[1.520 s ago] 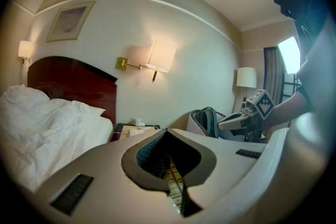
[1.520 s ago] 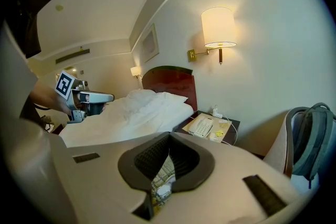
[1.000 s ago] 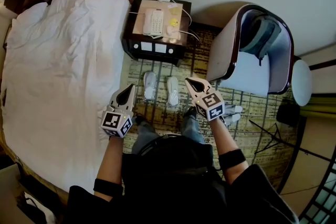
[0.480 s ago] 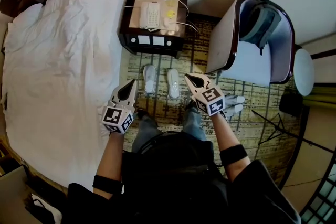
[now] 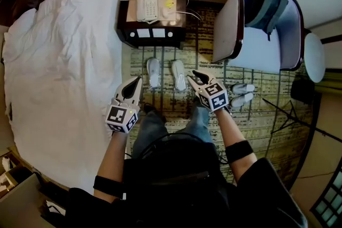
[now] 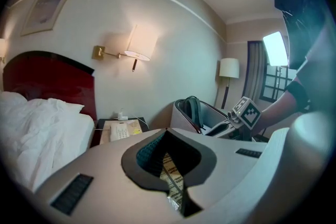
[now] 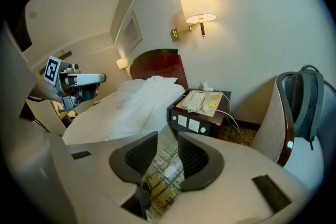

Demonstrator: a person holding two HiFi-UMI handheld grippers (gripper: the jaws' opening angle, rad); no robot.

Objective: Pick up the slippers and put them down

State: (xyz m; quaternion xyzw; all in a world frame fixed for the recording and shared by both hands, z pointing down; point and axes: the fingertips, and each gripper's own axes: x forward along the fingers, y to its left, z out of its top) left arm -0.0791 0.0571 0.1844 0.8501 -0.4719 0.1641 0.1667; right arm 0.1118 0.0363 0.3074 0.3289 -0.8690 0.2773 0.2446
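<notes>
Our right hand-held gripper [image 5: 199, 79] has just been opening; its jaws stand a little apart with nothing between the pads. Seen along them, the gap frames one white slipper [image 7: 171, 170] lying on the patterned carpet [image 5: 171, 100] beyond. Our left hand-held gripper [image 5: 134, 84] sits left of centre in the head view, beside the bed [image 5: 59, 61], with its jaws closed on nothing. The pair of white slippers [image 5: 179, 75] lies side by side on the carpet just above the middle of that view, below the bedside surface [image 5: 152, 40]. The right hand-held gripper is just beside the right-hand one. A second pair [image 5: 243, 92] lies right of centre, near the chair [image 5: 230, 40]. We judge this to be the approach: no slipper has been lifted yet. The next move calls for wider jaws on the right, the left jaws opening too, and each hand-held gripper going down to close over a slipper's upper or edge. We can read no brand or writing. The marker cube [image 5: 216, 99] shows only black-and-white squares, and the telephone [image 5: 145, 7] keys and yellow note [image 5: 169, 4] are too small to read.
</notes>
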